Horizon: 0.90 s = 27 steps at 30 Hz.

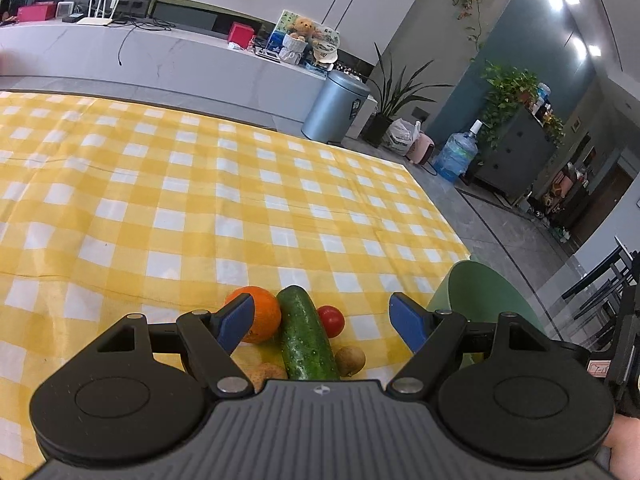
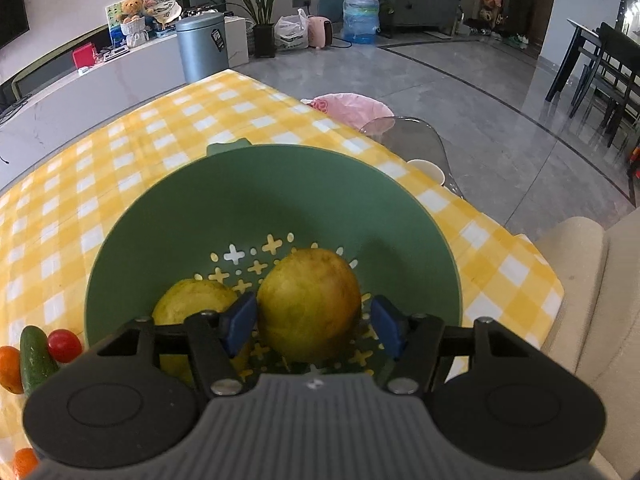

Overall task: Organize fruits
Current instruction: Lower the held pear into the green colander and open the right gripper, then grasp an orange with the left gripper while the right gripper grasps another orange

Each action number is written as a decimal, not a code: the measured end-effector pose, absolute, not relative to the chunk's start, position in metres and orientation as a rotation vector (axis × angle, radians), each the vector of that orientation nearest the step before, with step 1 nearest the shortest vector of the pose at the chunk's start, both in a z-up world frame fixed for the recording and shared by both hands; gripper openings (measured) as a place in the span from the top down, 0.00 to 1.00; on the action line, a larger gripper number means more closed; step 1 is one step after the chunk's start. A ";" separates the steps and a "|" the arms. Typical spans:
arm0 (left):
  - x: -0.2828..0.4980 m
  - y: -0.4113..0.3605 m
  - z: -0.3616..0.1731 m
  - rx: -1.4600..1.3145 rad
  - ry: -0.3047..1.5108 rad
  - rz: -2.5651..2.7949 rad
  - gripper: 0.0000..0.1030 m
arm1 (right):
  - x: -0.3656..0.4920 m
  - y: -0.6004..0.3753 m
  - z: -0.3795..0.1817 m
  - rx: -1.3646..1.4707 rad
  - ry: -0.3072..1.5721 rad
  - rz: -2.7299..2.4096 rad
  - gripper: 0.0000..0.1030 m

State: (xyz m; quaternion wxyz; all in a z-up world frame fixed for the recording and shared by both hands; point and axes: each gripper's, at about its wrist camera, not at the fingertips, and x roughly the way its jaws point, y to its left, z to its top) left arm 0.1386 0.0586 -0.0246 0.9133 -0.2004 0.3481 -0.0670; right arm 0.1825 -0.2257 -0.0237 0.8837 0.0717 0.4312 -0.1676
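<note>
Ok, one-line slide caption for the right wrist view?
Right gripper open around a yellow fruit inside the green bowl, second fruit beside it.

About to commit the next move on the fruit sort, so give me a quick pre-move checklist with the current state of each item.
1. Right tongs straddle the larger yellow-green round fruit: ok; left pad touches it, right pad shows a gap.
2. Fruit inside the green perforated plastic bowl: ok, beside a second yellow-green fruit.
3. Firm grip on that fruit: cannot tell.
4. Left tongs open and empty: ok.
5. Left tongs' targets in view: ok; round orange, dark green cucumber, small red tomato lie together on the yellow-and-white checked tablecloth.
6. Bowl fully on the table: ok, near its edge.
</note>
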 end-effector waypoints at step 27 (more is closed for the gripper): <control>0.104 0.042 0.005 -0.263 0.769 -0.106 0.12 | 0.114 -0.197 0.043 0.193 0.499 -0.091 0.28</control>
